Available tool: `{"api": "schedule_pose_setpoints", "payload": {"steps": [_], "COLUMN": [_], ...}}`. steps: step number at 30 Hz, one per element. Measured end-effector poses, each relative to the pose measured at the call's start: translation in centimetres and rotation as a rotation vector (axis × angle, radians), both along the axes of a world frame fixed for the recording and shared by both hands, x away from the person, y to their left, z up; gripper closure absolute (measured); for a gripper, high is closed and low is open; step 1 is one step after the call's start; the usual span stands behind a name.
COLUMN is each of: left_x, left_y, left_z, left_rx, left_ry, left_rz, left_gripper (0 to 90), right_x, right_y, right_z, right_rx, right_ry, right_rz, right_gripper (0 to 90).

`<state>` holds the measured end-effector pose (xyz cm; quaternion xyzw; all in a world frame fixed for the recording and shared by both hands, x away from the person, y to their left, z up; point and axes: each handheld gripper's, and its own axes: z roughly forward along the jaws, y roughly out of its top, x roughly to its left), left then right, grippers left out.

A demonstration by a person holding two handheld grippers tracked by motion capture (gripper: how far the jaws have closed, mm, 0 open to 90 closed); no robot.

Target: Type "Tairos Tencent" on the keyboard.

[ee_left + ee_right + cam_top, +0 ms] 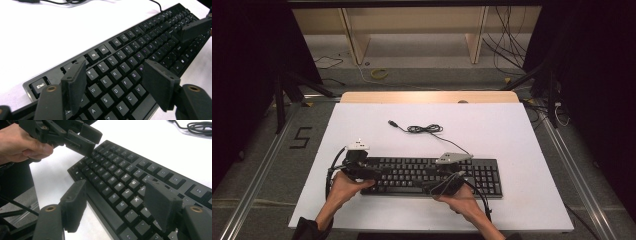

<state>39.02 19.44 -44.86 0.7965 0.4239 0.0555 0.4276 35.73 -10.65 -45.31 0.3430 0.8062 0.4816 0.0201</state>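
In the high view, one keyboard (432, 176) is laid near the table's (512, 135) front edge, so that both hands can reach it; its one cable (424, 129) is coiled behind it. The left gripper (357, 167) is held over the keyboard's left end, the right gripper (447, 181) over its middle.

In the left gripper view, the jaws are spread wide above the letter keys (117, 82), nothing being gripped.

In the right gripper view, two wide-set jaws are poised over the keyboard's front edge (105, 202), likewise empty.
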Motion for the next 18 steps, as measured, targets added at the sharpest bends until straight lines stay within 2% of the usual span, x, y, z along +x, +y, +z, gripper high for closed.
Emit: {"api": "schedule_pose_setpoints", "payload": {"steps": [3,18], "left_x": [0.2,1.2], "left_y": [0.0,-0.1], "left_z": [0.0,-0.5], "left_rx": [-0.005,0.029], "left_ry": [0.004,0.040], "left_rz": [0.004,0.010], "left_gripper": [33.7,34.5], "right_x": [0.0,0.0], "right_y": [0.0,0.1], "right_z": [0.0,0.0], "right_rx": [0.002,0.007], "right_ry": [0.000,-0.002], "right_rz": [0.000,0.002], "right_gripper": [35.1,34.0]}}
